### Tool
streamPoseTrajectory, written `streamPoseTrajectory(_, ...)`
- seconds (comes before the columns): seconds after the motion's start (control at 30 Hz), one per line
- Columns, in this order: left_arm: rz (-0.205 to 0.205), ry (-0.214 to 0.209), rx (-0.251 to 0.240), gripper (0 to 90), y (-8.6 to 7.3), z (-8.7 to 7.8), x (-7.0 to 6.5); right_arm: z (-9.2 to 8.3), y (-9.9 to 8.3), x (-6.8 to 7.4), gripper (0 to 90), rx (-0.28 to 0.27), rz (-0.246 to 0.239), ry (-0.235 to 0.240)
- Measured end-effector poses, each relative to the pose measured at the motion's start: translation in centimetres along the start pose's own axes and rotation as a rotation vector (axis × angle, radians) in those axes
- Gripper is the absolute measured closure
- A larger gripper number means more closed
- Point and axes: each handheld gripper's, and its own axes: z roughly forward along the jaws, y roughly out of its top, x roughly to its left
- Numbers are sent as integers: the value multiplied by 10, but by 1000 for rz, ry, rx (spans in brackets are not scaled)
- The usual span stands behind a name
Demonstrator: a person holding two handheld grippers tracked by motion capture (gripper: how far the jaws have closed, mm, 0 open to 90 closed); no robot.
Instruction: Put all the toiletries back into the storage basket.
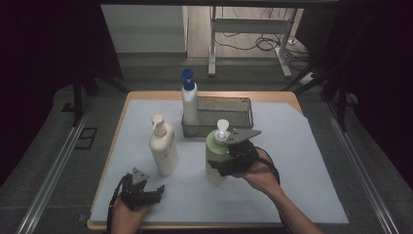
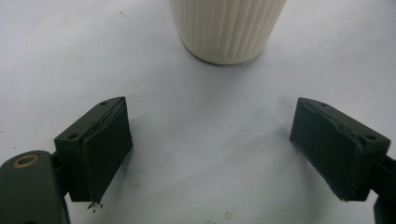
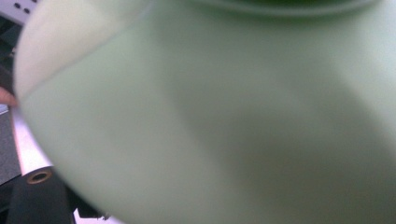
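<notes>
A pale green pump bottle [image 1: 215, 156] with a white nozzle stands right of the table's centre. My right gripper [image 1: 225, 163] is shut around its side from the right. In the right gripper view the green bottle [image 3: 224, 121] is blurred and very close, and it hides the jaws. A cream pump bottle [image 1: 162, 148] stands upright to the left. My left gripper [image 1: 146, 191] rests low on the sheet just in front of it. Its jaws are wide apart with nothing between them [image 2: 210, 149], and the cream bottle's ribbed base [image 2: 228, 28] is a short way ahead.
A metal mesh basket [image 1: 234, 114] sits at the back centre. A white bottle with a blue cap [image 1: 189, 100] stands at its left end. A pale sheet [image 1: 302, 165] covers the wooden table. Table legs and cables lie on the floor beyond.
</notes>
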Motion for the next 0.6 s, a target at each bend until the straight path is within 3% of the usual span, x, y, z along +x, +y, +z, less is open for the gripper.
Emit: streamPoseTrajectory(0.6,-1,0,-1,123,0,0,0,1,26,-26,126,-37,35,-76)
